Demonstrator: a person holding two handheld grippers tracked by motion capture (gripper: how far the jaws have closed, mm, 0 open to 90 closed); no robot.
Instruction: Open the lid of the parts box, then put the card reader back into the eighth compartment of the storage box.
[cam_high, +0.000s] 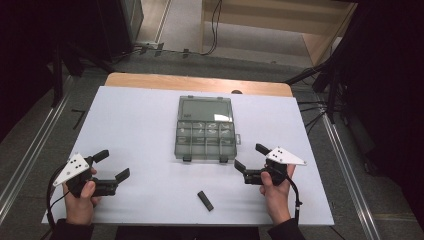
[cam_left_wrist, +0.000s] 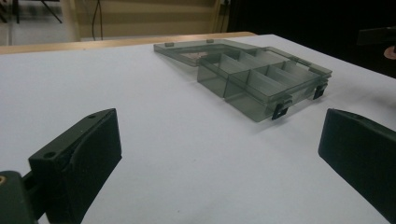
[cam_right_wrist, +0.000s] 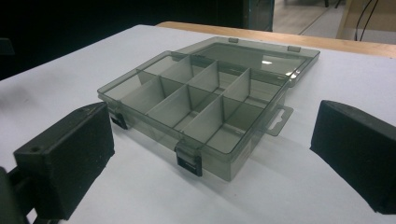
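Tools (cam_high: 114, 165) apart before open organizer box (cam_high: 205, 140), 8 bare compartments.

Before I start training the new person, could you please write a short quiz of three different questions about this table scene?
1. True or false: the lid of the compartment box is closed.
2. Which gripper is nearer to the small black piece on the table: A) left gripper, B) right gripper?
3. Fill in: the jaws of both grippers stand ____ and hold nothing.

Key
1. False. The lid lies open, flat on the white table behind the compartments; the right gripper view shows the compartments uncovered.
2. B. In the high view the piece lies closer to the right gripper.
3. Open.
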